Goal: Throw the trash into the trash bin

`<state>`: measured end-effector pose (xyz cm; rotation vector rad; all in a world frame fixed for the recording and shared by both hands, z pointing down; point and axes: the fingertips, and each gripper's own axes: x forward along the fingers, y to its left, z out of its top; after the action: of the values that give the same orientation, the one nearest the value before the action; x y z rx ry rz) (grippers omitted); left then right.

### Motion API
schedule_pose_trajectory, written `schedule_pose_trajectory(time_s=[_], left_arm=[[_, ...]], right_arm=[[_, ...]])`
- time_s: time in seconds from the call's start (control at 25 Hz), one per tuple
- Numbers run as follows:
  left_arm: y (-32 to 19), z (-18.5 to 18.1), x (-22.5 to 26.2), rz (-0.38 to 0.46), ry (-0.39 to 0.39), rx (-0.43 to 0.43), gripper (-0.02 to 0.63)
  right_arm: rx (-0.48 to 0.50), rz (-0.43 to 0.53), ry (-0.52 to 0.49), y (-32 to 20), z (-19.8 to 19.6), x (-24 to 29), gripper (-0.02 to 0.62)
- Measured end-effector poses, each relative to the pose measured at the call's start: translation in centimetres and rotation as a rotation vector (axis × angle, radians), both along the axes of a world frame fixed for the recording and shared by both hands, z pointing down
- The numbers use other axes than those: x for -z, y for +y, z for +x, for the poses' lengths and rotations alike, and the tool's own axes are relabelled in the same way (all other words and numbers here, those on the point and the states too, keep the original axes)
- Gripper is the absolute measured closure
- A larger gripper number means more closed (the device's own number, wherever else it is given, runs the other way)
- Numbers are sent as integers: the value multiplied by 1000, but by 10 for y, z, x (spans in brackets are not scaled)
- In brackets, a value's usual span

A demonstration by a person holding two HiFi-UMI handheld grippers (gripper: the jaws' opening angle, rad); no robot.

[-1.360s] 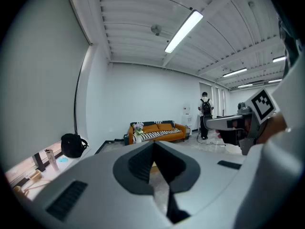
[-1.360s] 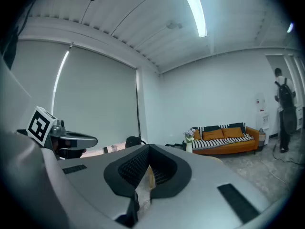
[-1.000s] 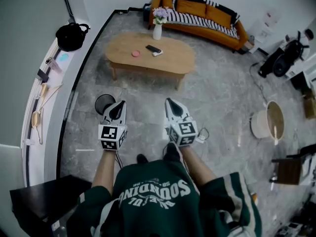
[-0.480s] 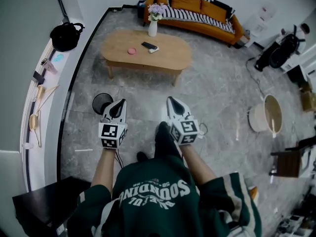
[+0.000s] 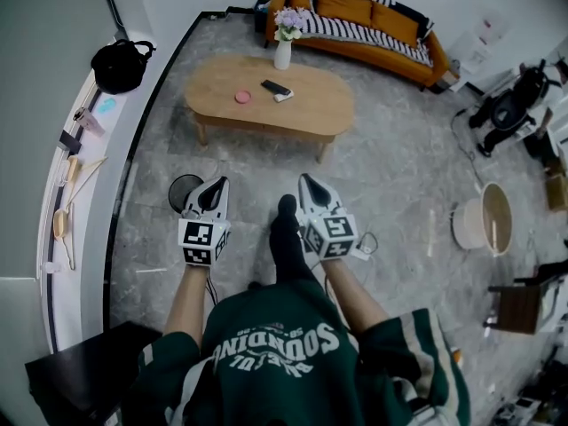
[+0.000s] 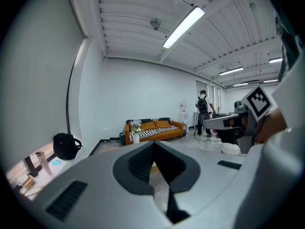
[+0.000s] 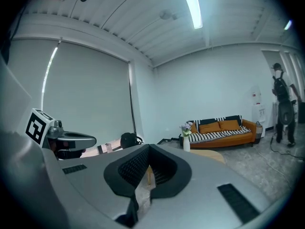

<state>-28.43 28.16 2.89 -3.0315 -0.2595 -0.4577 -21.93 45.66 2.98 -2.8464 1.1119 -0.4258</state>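
Observation:
My left gripper and right gripper are held side by side above the floor, both shut with nothing between the jaws. A black round bin stands on the floor just left of the left gripper. Further ahead is an oval wooden table bearing a small pink thing, a flat dark and white object and a white vase of flowers. In the left gripper view the left gripper's tips meet. The right gripper's tips meet too, with the table beyond.
An orange sofa stands against the far wall. A ledge at the left holds a black bag. A pale tub and a dark stool are on the floor to the right. A person stands far off.
The person's dark-socked foot has swung forward between the two grippers. Both grippers stay shut and side by side, carried forward with the step.

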Motion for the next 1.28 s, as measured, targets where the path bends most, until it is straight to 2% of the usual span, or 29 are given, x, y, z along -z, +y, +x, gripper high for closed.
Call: schedule_pose_trajectory(time_s=[0.28, 0.52, 0.92, 1.12, 1.28], left_arm=[[-25, 81, -15, 18, -32, 19, 606], [-39, 174, -21, 35, -51, 24, 606], [-57, 326, -37, 11, -111, 75, 606], [-70, 370, -44, 5, -148, 125, 606], [-85, 393, -57, 2, -163, 149, 606]], right_arm=[[26, -4, -41, -30, 93, -26, 595], [30, -18, -95, -50, 195, -45, 595], [118, -33, -150, -91, 362, -59, 595], [190, -55, -162, -113, 414, -65, 595], [226, -67, -181, -134, 439, -80, 595]])
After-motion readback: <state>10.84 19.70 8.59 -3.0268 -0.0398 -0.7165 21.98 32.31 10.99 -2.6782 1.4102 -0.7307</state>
